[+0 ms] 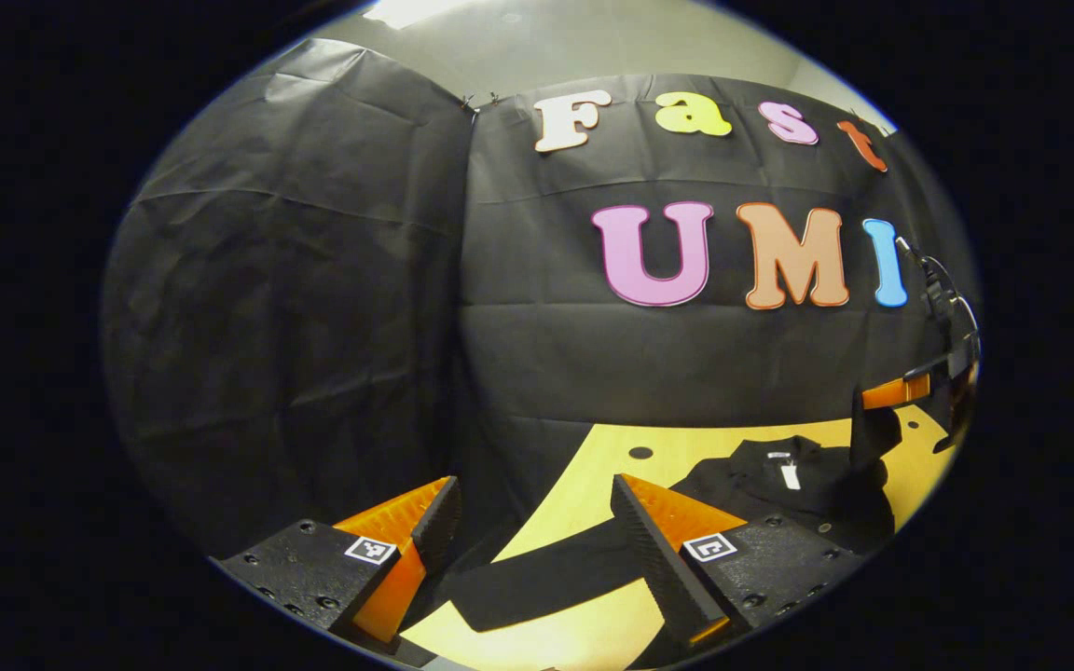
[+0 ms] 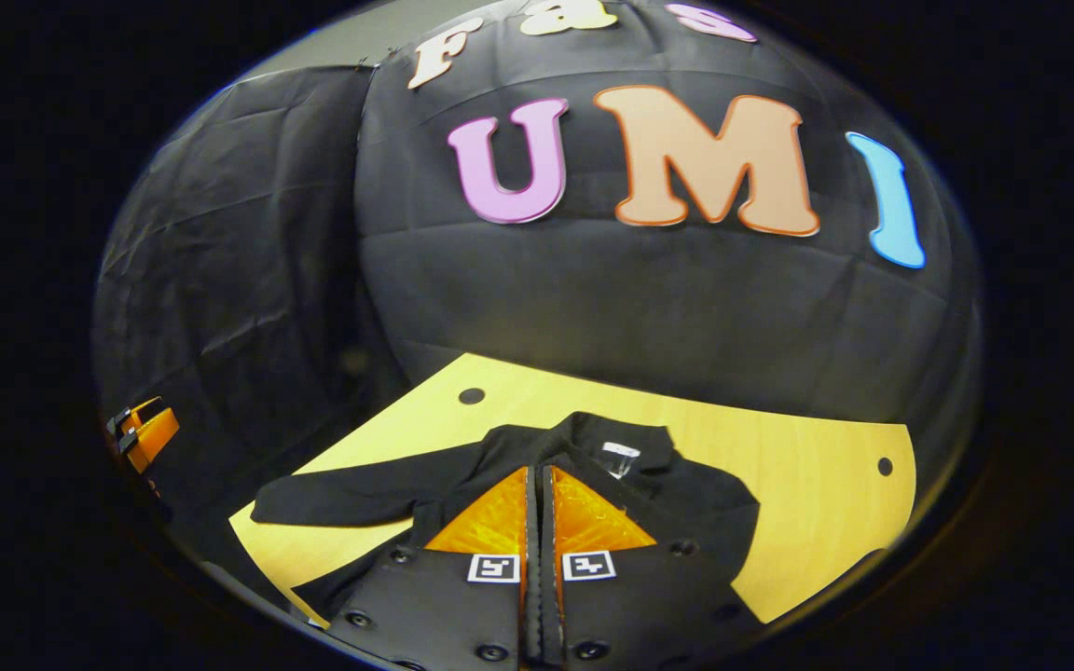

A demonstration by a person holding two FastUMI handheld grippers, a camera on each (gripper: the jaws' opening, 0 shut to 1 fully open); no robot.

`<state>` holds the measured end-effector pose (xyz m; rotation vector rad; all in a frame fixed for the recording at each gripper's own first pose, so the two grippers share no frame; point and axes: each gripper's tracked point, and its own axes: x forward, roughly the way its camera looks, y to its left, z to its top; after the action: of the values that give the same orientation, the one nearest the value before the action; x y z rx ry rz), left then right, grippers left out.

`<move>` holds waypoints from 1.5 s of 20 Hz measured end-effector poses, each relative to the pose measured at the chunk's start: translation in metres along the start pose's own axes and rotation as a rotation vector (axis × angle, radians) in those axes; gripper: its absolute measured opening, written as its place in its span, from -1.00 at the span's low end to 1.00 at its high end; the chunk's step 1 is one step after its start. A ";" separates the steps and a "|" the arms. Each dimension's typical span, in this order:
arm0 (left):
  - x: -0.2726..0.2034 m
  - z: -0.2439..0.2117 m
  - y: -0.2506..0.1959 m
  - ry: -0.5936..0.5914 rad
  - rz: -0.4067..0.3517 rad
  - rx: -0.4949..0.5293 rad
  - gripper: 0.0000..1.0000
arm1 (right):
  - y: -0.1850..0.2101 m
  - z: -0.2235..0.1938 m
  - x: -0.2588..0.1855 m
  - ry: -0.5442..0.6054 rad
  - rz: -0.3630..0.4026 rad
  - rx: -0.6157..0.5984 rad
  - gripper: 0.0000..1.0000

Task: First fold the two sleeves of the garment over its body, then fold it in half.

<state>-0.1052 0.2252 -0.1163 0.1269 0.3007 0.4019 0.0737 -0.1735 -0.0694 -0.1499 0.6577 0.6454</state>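
A black long-sleeved garment (image 2: 677,503) lies flat on the wooden table (image 2: 807,485), collar and white tag (image 2: 621,457) facing the far wall. One sleeve (image 2: 351,499) stretches out sideways; in the left gripper view the same sleeve (image 1: 537,578) lies just below and ahead of my open left gripper (image 1: 532,485), which holds nothing. My right gripper (image 2: 538,473) hovers over the garment's body with its fingers pressed together. In the left gripper view the right gripper (image 1: 891,391) is at the far right, with a flap of black cloth (image 1: 873,433) hanging from it above the garment (image 1: 779,485).
Black cloth walls close the booth behind and to the left of the table. The tabletop has small round holes (image 2: 472,395) (image 2: 884,464). Bare wood (image 1: 593,466) lies between the outstretched sleeve and the back wall. The left gripper (image 2: 141,433) sits off the table's left edge.
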 end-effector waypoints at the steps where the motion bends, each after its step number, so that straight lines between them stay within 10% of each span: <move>1: -0.002 -0.008 0.007 0.014 0.008 0.001 0.91 | 0.000 -0.001 0.000 0.013 0.010 -0.008 -0.95; 7: -0.005 -0.061 0.045 0.126 0.043 0.025 0.96 | 0.001 -0.003 -0.007 0.064 0.057 -0.061 -0.82; 10: 0.001 -0.088 0.055 0.189 0.043 0.013 0.96 | 0.001 0.018 -0.022 -0.015 0.018 -0.099 0.94; 30: 0.053 -0.240 0.038 0.614 -0.101 -0.036 0.89 | -0.028 0.010 -0.066 -0.046 -0.118 -0.010 1.00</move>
<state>-0.1477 0.2959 -0.3512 -0.0514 0.9008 0.3385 0.0553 -0.2265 -0.0232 -0.1807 0.5967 0.5375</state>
